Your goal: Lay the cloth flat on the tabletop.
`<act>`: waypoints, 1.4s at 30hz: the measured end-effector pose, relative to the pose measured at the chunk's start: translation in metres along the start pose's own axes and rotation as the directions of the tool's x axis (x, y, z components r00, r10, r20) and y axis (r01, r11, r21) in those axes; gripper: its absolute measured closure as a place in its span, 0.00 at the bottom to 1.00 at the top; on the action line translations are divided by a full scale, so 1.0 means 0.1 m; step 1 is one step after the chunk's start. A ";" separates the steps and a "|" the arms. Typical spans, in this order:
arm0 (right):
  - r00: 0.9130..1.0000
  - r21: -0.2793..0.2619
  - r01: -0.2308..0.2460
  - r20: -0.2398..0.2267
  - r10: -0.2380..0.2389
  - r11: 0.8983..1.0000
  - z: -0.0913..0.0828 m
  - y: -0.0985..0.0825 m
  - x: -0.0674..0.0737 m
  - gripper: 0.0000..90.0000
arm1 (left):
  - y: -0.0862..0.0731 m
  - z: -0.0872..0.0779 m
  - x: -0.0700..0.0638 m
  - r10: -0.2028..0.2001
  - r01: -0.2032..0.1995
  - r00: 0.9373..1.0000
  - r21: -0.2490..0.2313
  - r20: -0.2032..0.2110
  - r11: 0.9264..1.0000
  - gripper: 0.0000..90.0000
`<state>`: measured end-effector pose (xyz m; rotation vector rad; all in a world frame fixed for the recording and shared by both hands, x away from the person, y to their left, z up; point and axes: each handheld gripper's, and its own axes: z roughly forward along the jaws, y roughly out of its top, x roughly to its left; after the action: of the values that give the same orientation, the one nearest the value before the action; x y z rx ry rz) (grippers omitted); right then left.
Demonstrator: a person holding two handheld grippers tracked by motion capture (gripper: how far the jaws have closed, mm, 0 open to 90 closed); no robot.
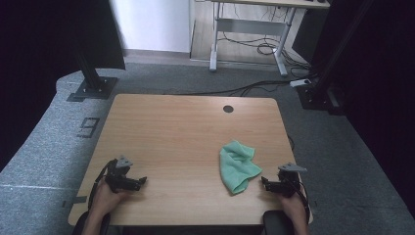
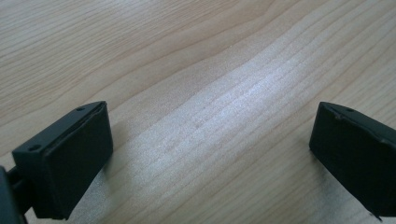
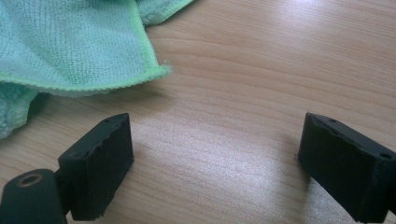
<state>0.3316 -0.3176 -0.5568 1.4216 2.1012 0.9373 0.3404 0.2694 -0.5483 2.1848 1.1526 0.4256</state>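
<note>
- We see a green microfibre cloth (image 1: 238,166) lying crumpled on the wooden table (image 1: 171,132), right of centre in the high view and toward the lower part of the tabletop.
- Our right gripper (image 1: 265,183) sits at the lower right of the high view, near the table's front edge, its tips pointing left at the cloth's lower corner and just short of it.
- In the right gripper view, the cloth (image 3: 70,42) fills the upper left of the frame; its stitched hem ends in a frayed corner above the left jaw, with bare wood between the two.
- The right gripper (image 3: 215,163) stands released: both black jaws are spread wide with nothing but table grain between them.
- Our left gripper (image 1: 142,181) rests at the lower left of the high view, held in a hand, well apart from the cloth.
- In the left gripper view, the left gripper (image 2: 210,149) is likewise released, jaws far apart over plain wood (image 2: 210,70).
- A dark round cable hole (image 1: 228,108) sits near the table's far edge.
</note>
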 end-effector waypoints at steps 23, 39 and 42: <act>1.000 0.000 0.012 -0.010 -0.012 1.000 -0.01 -0.01 0.00 0.11 | 0.01 0.01 0.00 -0.003 0.003 1.000 -0.001 -0.001 1.000 0.00; 0.999 -0.001 -0.027 -0.034 0.027 1.000 -0.01 0.02 -0.03 0.13 | 0.01 0.01 0.00 -0.004 0.004 1.000 -0.001 -0.002 1.000 0.00; 0.999 0.007 -0.015 -0.036 0.015 1.000 -0.02 0.05 -0.01 0.13 | 0.01 0.01 0.00 -0.004 0.004 1.000 0.000 -0.002 1.000 0.00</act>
<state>0.3338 -0.3182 -0.5519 1.4356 2.1247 0.9695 0.3413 0.2684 -0.5483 2.1821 1.1571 0.4265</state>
